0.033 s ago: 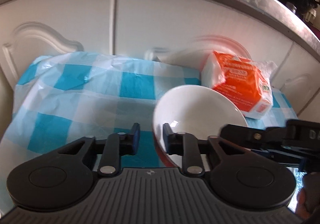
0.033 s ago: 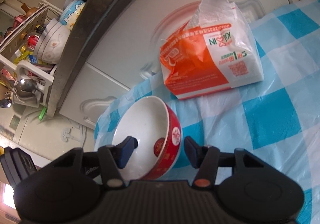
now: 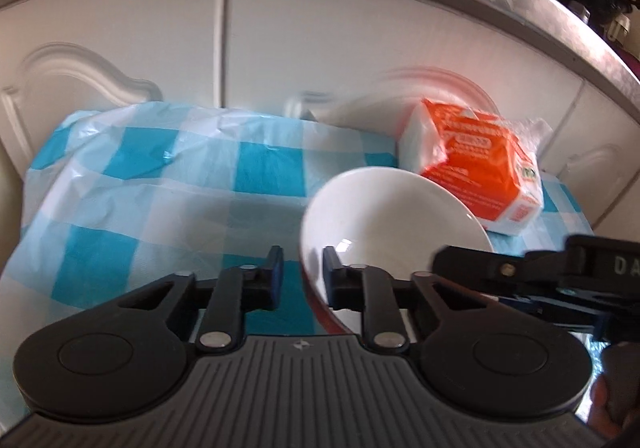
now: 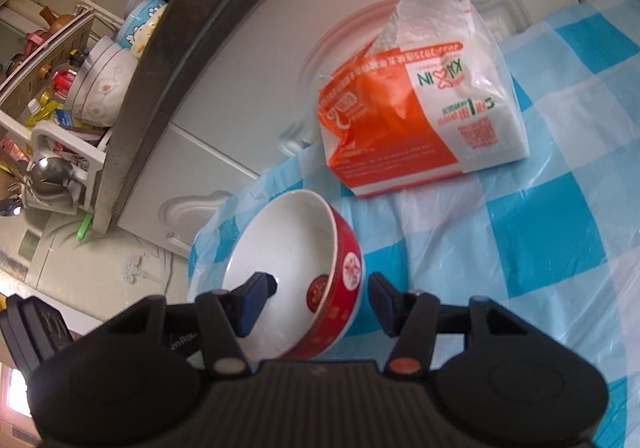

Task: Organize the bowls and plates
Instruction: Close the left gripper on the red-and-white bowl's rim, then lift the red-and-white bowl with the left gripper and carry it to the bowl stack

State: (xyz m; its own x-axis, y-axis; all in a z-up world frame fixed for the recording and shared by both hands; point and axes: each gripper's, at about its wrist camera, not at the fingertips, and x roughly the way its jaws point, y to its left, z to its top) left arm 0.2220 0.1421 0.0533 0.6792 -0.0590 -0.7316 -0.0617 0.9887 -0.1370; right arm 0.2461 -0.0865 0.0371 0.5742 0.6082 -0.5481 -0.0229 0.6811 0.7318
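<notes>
A bowl (image 3: 384, 220), red outside and white inside, sits on the blue-and-white checked cloth (image 3: 160, 188). My left gripper (image 3: 303, 268) straddles its near-left rim, one finger inside and one outside. Its jaws are closing, and a narrow gap still shows beside the outer pad. From the other side, my right gripper (image 4: 320, 288) straddles the same bowl (image 4: 288, 248). Its left finger (image 4: 256, 292) is inside the bowl and its right finger stands clear of the red wall. These jaws are closing too, with the wall between them untouched. The right gripper's fingers (image 3: 480, 264) also show in the left wrist view.
An orange-and-white tissue pack (image 4: 416, 116) lies on the cloth just beyond the bowl. White cabinet doors (image 3: 300, 36) rise behind, under a grey counter edge (image 4: 160, 60). A dish rack (image 4: 60, 108) with several bowls and bottles stands on that counter.
</notes>
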